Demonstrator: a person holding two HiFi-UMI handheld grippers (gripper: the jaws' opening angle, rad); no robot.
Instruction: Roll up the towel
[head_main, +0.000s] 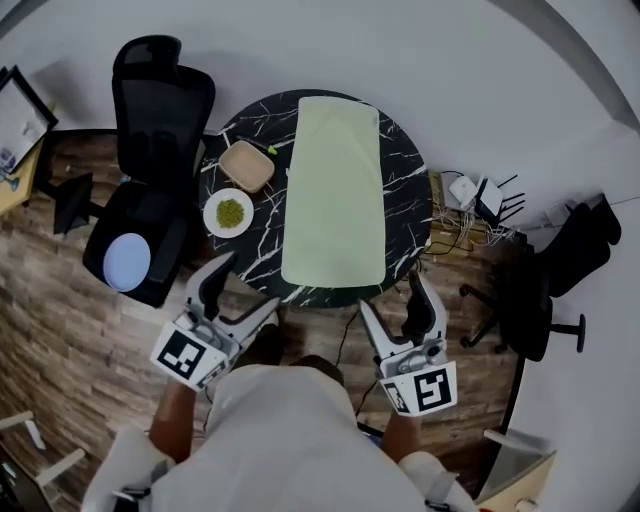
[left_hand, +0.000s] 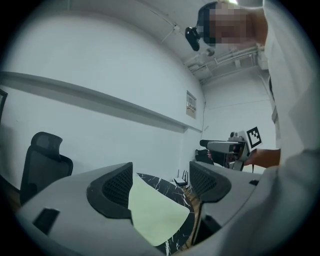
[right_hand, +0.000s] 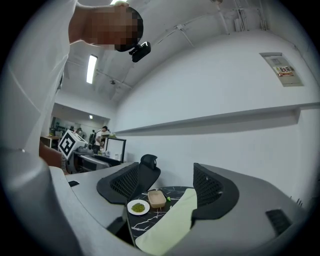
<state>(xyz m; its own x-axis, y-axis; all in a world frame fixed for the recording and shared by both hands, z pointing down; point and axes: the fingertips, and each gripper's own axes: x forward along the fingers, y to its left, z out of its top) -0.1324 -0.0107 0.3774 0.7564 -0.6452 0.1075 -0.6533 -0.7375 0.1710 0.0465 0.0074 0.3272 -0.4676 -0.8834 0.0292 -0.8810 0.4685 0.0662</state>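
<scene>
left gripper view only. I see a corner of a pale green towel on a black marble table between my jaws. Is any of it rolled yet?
Observer: No. The head view shows the towel lying flat and fully unrolled, lengthwise across the round table.
Operator: Anything else on that table? My jaws block it.
Observer: Yes, two things to the towel's left, both apart from it: a white plate of green food and a tan rectangular dish.
</scene>
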